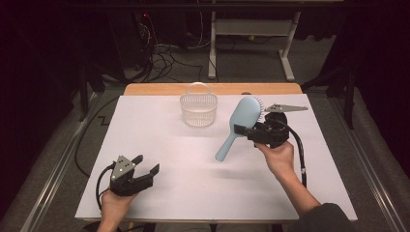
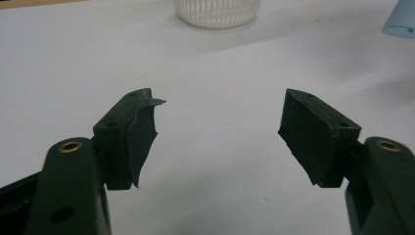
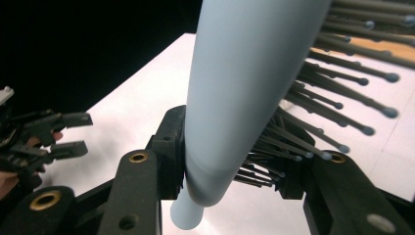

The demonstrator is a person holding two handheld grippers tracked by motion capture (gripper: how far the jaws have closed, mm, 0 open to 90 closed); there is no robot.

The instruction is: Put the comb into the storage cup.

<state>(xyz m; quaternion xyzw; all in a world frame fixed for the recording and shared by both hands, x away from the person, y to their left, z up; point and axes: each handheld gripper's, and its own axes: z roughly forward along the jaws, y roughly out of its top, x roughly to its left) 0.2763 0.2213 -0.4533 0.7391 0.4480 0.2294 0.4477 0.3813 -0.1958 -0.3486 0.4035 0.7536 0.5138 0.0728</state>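
Holding: one pale-blue plastic hairbrush [image 1: 240,123], smooth oval back, dark ball-tipped bristles, clamped at the head's base in my right gripper [image 1: 245,132], lifted off the table with its tapered handle slanting down. My left gripper [image 1: 146,167]: jaws spread, nothing between them. White ribbed basket [image 1: 198,110], round, stands behind on the matte white table [image 1: 193,193], with open room on every side.

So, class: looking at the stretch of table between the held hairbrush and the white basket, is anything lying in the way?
Nothing visible does. The right gripper is shut on the hairbrush, lifted off the table. The white basket stands to its left, with bare tabletop between them. The left gripper rests open near the front edge, well away.
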